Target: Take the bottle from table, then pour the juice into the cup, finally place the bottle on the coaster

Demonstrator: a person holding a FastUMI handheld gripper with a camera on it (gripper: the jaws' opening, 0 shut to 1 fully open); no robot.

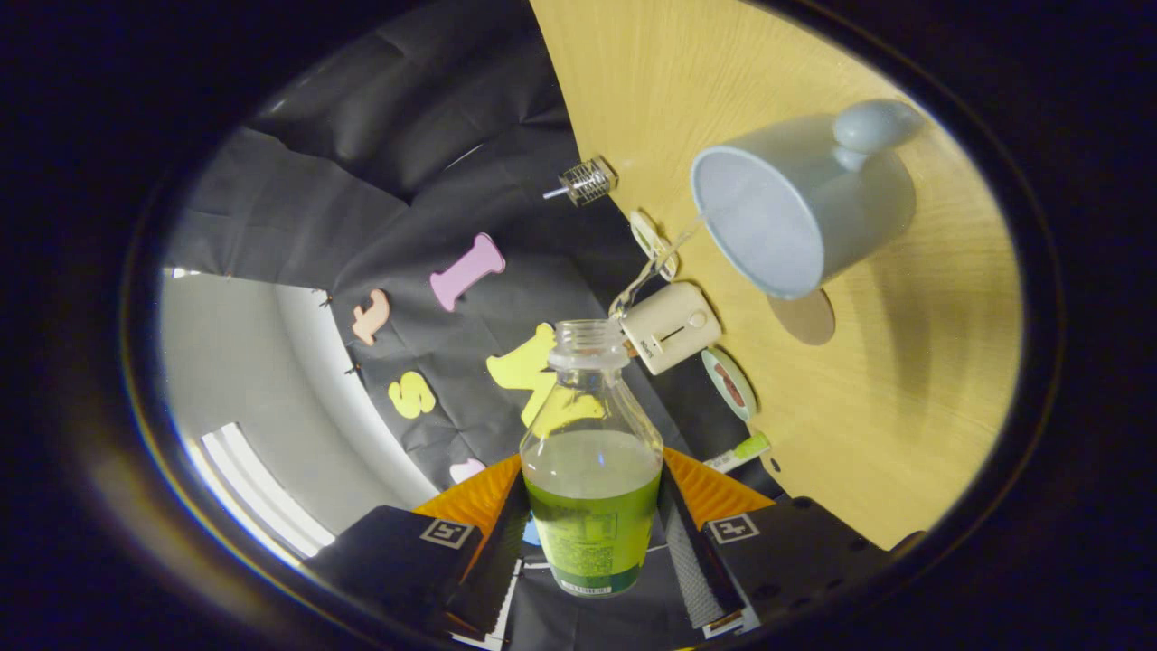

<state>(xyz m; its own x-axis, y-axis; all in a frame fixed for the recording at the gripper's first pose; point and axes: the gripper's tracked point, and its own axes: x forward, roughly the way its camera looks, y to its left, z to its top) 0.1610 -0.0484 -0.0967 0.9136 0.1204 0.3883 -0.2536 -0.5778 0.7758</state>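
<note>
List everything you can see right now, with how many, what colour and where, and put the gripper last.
bottle: one, clear with green juice, uncapped, between the fingers.
cup: one, pale blue-grey with a handle, on the table beyond the bottle's mouth.
coaster: one, brown, round, beside the cup.
toaster: one, cream, at the table edge by the bottle's mouth.
tape roll: one, pale green, next to the toaster.
table: one, light wood.
gripper: one, fingers pressed on both sides of the bottle.

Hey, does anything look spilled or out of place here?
Nothing looks spilled. The gripper is shut on the open bottle, tilted towards the cup with a thin stream of juice arcing into it. The table around the cup looks dry.
</note>
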